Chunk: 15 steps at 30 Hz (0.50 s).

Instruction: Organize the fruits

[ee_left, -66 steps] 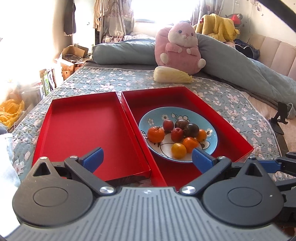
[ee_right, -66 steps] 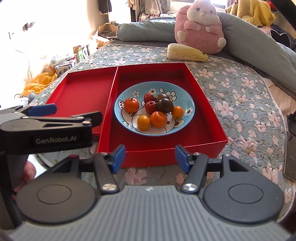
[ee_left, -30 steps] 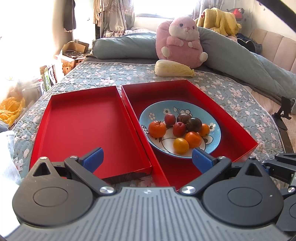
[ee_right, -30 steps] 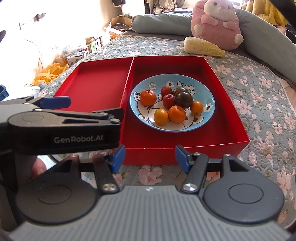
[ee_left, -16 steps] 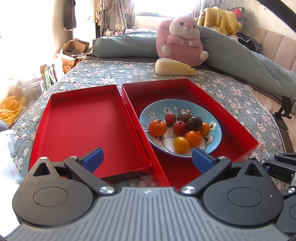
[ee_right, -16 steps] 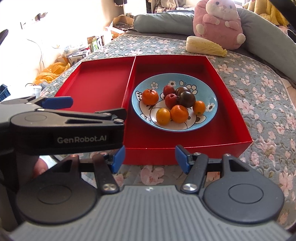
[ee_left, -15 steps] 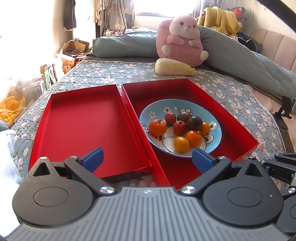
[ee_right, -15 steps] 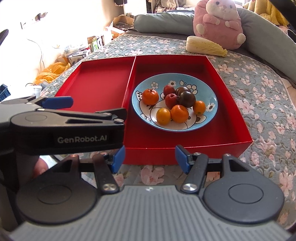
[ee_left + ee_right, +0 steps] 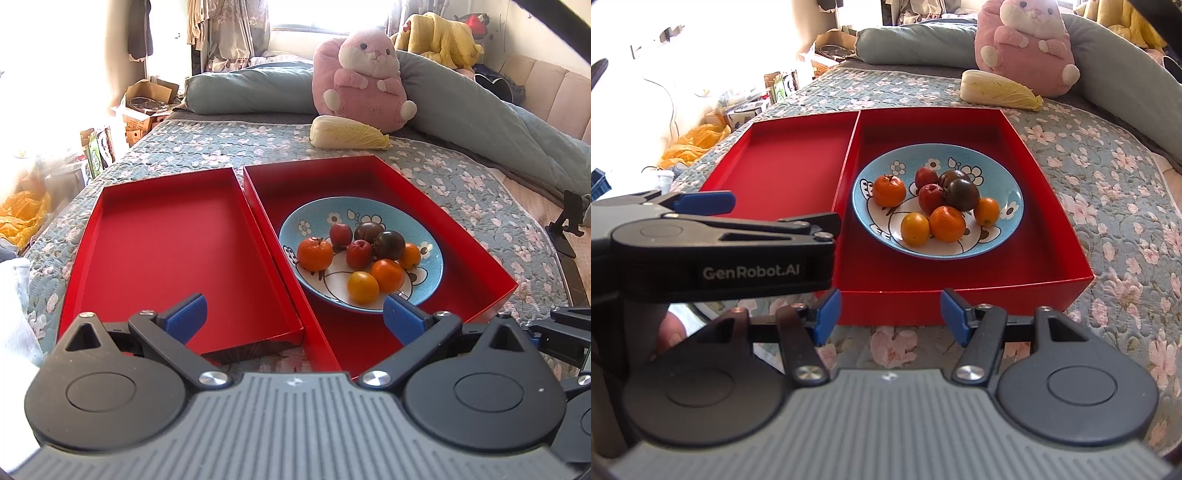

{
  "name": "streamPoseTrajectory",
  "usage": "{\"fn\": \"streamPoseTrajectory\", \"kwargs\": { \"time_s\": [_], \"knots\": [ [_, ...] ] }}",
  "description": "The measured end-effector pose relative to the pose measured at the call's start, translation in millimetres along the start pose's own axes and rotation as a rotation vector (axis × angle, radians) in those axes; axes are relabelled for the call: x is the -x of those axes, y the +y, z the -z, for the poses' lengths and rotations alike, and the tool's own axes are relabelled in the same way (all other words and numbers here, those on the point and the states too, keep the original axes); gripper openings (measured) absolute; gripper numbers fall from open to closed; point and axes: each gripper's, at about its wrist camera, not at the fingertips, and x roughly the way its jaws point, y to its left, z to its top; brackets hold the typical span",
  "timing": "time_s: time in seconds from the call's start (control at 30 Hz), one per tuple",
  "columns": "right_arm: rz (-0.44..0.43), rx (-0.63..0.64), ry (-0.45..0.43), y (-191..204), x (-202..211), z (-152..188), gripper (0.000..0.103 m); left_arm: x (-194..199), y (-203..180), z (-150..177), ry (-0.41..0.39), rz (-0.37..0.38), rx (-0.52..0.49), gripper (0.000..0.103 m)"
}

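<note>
A blue flowered plate [image 9: 432,266] [image 9: 1008,236] holds several small fruits: orange ones [image 9: 314,253] [image 9: 889,190], red ones [image 9: 359,254] and dark ones [image 9: 962,194]. It sits in the right red tray [image 9: 476,243] [image 9: 1045,206]. The left red tray [image 9: 162,258] [image 9: 790,166] holds nothing. My left gripper [image 9: 293,314] is open and empty above the trays' near edge. My right gripper [image 9: 890,314] is open and empty in front of the right tray. The left gripper's body [image 9: 720,251] shows at the left of the right wrist view.
The trays lie on a flowered quilt [image 9: 461,184] on a bed. A napa cabbage [image 9: 347,133] [image 9: 997,90] and a pink plush rabbit [image 9: 362,81] lie behind them. Boxes and bags stand on the floor at the left [image 9: 144,107].
Both grippers have moved slightly forward toward the trays; the plate looks a little nearer. The jaws have stayed open.
</note>
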Motion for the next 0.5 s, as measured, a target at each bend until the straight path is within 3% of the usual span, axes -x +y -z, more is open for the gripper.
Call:
{"fn": "streamPoseTrajectory", "kwargs": {
  "time_s": [0.5],
  "knots": [
    [-0.001, -0.001, 0.001, -0.7, 0.7, 0.5, 0.063, -0.6, 1.5, 0.8, -0.005, 0.01, 0.004, 0.103]
  ]
}}
